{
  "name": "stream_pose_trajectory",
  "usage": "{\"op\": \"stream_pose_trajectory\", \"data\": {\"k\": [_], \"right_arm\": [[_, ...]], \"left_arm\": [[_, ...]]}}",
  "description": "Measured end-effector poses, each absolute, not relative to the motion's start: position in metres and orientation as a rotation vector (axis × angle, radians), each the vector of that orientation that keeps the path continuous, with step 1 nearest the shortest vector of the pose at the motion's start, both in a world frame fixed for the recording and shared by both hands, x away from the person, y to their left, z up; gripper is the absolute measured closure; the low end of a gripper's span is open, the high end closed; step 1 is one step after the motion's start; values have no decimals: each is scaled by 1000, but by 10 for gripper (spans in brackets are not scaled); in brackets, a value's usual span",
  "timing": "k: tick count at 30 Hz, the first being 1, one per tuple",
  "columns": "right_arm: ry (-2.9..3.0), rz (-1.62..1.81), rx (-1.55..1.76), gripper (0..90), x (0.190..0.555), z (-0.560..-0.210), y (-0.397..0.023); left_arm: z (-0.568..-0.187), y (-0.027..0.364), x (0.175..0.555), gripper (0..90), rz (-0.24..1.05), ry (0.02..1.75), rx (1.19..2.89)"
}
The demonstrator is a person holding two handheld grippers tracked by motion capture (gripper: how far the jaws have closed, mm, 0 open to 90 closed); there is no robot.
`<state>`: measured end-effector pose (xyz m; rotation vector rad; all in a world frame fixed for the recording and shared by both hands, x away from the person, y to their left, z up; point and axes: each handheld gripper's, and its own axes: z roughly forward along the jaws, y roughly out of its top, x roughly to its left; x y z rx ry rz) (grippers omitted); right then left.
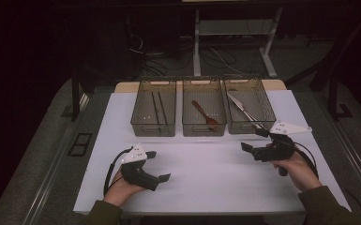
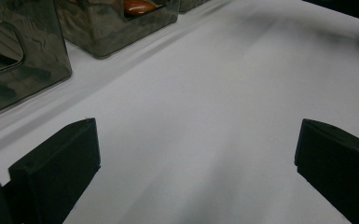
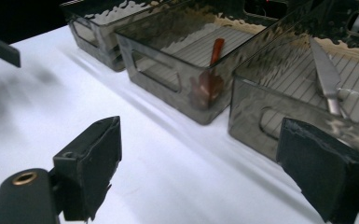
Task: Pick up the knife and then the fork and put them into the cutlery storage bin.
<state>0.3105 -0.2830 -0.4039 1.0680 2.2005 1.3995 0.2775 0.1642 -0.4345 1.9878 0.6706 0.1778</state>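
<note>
A white table (image 1: 206,178) stands in a dark room with cables on the far floor. Three smoky bins sit at its far edge: the left bin (image 1: 154,107) holds what look like chopsticks, the middle bin (image 1: 204,106) a spoon (image 1: 205,115), the right bin (image 1: 249,104) a knife (image 1: 242,108). The left gripper (image 1: 160,166) and right gripper (image 1: 253,139), near side, gape empty.

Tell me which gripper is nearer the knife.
Right. The right gripper sits just in front of the right bin holding the knife; the left gripper hovers across the table, before the left bin.
</note>
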Motion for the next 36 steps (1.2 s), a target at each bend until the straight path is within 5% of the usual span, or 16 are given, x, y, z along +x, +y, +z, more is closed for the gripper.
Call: {"op": "stream_pose_trajectory", "data": {"k": [36], "right_arm": [[2270, 1390, 1017, 134, 262, -439, -304]], "left_arm": [[-436, 163, 275, 0, 168, 682, 2027]]}}
